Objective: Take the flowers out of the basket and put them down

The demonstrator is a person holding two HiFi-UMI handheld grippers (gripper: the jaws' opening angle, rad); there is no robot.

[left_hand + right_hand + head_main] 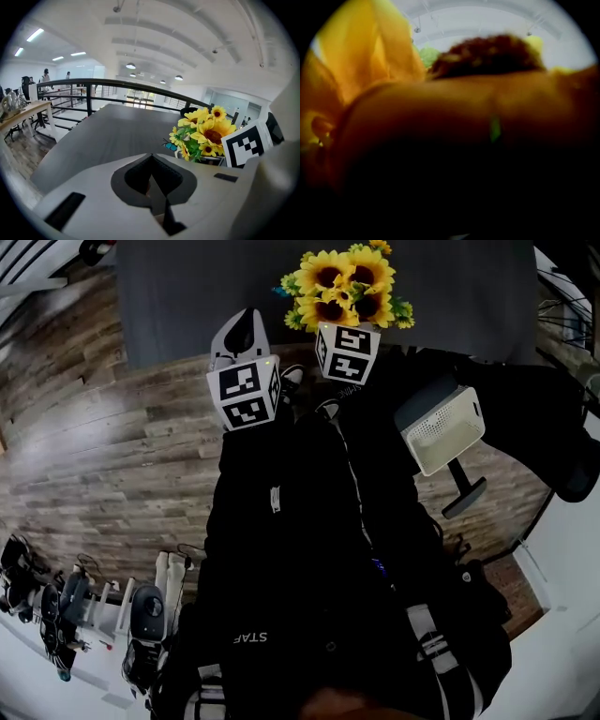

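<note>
Flowers point(377, 61) smothering right hand-held gripper point(348, 338), jaws hidden

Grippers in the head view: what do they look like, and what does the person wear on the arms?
The left gripper and right gripper each carry a white cube printed with black square markers. The left gripper's jaws are pale grey shells with dark padded insides. The right one's jaws are buried in yellow petals. Black sleeves cover both arms.
</note>
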